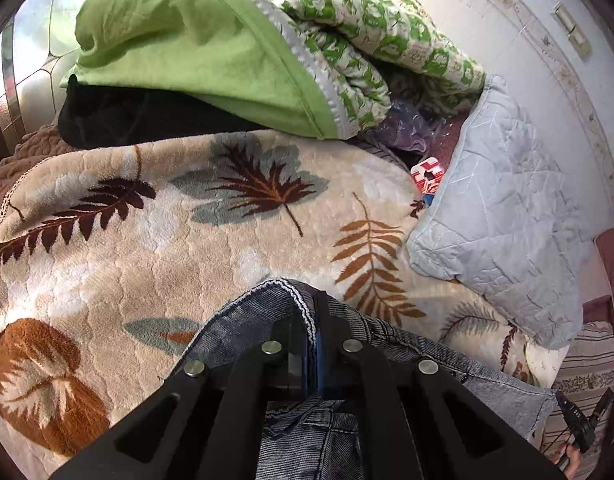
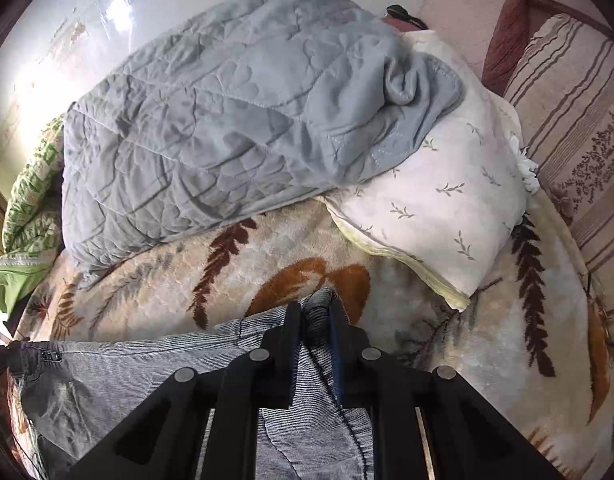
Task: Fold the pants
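While clamped on ribbed grey denim pants (image 1: 267,320) | left claw (image 1: 313,320), right claw (image 2: 316,316) | plush leaf-print blanket (image 1: 147,240)

One pants (image 1: 307,432), two quilts (grey (image 2: 211,128), green (image 1: 371,32)), one pillow (image 2: 439,208).

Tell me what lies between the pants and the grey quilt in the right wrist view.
Only bare leaf-print blanket between the pants and the grey quilt.

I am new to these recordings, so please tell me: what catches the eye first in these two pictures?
First, the grey denim pants: the left gripper and the right gripper are each shut on a fold of them, low in both views. Under them lies the beige leaf-patterned blanket. Behind are a bright green cover and a grey quilted blanket.
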Available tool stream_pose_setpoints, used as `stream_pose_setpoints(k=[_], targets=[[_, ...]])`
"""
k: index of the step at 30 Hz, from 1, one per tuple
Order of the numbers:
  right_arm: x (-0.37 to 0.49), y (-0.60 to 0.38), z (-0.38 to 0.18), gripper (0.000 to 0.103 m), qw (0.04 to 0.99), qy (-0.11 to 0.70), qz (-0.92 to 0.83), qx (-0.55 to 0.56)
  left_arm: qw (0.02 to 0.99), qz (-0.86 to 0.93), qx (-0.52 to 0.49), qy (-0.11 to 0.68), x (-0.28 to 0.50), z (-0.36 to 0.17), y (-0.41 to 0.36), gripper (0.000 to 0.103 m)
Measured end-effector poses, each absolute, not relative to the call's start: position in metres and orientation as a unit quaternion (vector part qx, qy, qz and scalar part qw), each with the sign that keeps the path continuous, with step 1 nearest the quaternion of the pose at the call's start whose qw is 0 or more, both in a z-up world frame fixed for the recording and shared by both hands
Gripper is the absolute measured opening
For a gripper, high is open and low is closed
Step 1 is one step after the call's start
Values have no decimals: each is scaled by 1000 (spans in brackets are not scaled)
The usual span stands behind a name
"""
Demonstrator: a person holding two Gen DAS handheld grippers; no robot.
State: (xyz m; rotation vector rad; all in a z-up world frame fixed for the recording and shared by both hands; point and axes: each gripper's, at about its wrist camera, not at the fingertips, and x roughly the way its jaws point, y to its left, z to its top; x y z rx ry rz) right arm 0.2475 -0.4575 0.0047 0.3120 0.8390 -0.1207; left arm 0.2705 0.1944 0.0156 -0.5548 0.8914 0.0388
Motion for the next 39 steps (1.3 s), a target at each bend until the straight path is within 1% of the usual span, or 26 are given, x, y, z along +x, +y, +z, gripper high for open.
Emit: stream_pose_setpoints(k=[5, 10, 12, 15, 18, 20, 22, 23, 24, 25, 27, 28, 29, 31, 34, 35, 37, 39], targets=[[194, -465, 45, 14, 914, 358, -44, 186, 880, -12, -292, 374, 208, 62, 207, 2], [123, -471, 70, 14, 920, 329, -24, 211, 886, -33, -297, 356, 134, 78, 213, 2], [92, -471, 70, 14, 920, 326, -17, 217, 884, -36, -294, 361, 103, 73, 215, 2], [43, -471, 55, 14, 916, 331, -9, 226, 877, -36, -289, 381, 62, 52, 219, 3], [-2, -473, 20, 14, 902, 353, -9, 250, 864, -25, -289, 412, 30, 23, 226, 4], [-25, -471, -11, 16, 888, 383, -4, 255, 846, -24, -283, 451, 18, -2, 229, 6], [-40, -470, -46, 22, 865, 425, 1, 268, 830, -2, -271, 488, 12, -25, 233, 11], [-44, -468, -62, 28, 853, 450, -3, 265, 822, 11, -266, 503, 10, -33, 235, 14], [-47, -468, -74, 48, 842, 472, -12, 260, 817, 29, -271, 507, 5, -38, 240, 21], [-52, -469, -81, 73, 834, 486, -22, 261, 817, 43, -282, 500, 0, -36, 244, 32], [-66, -477, -81, 74, 835, 469, -28, 287, 830, 64, -288, 473, -7, -22, 248, 41], [-72, -481, -76, 74, 838, 457, -30, 297, 841, 75, -277, 458, -9, -12, 247, 44], [-77, -486, -70, 74, 842, 444, -38, 303, 853, 80, -265, 443, -9, -1, 243, 45], [-84, -490, -51, 74, 855, 412, -40, 311, 869, 67, -248, 422, -7, 17, 231, 53], [-77, -485, -29, 74, 859, 381, 14, 342, 886, 35, -220, 408, 2, 30, 201, 55], [-73, -481, -27, 74, 854, 377, 35, 355, 889, 21, -211, 407, 7, 31, 190, 56], [-60, -469, -33, 74, 845, 381, 63, 368, 889, -1, -199, 413, 15, 25, 170, 62], [-47, -460, -57, 75, 828, 419, 61, 368, 883, 2, -183, 433, 25, 5, 156, 69]])
